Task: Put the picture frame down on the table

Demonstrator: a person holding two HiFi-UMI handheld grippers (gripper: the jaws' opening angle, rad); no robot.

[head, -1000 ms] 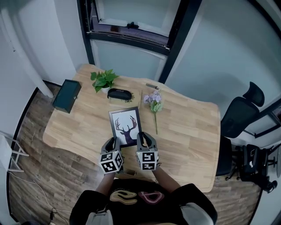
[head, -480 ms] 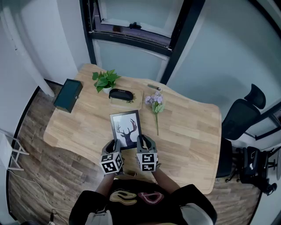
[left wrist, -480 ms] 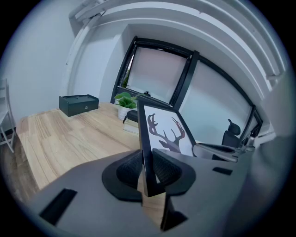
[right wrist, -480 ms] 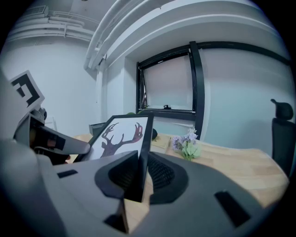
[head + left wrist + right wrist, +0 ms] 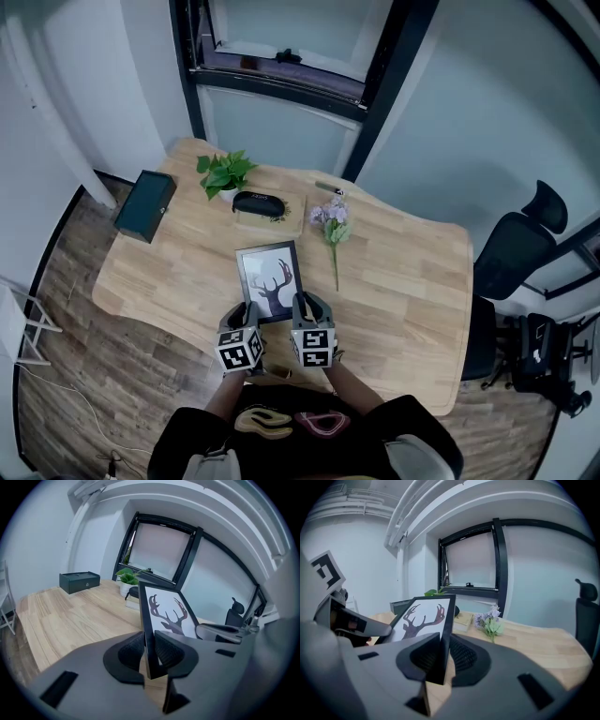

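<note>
The black picture frame with a deer-head print hangs tilted over the middle of the wooden table. My left gripper is shut on its near left corner, and my right gripper is shut on its near right corner. In the left gripper view the frame's left edge stands clamped between the ribbed pads. In the right gripper view the frame's right edge sits between both pads, with the print rising to the left. The frame's back is hidden.
Behind the frame lie a black case on a book, a potted green plant, a sprig of purple flowers and a dark green box at the table's left end. An office chair stands to the right.
Both grippers have sunk a little with the frame, which now looks smaller and lower over the table. The grip on both corners is the same.
</note>
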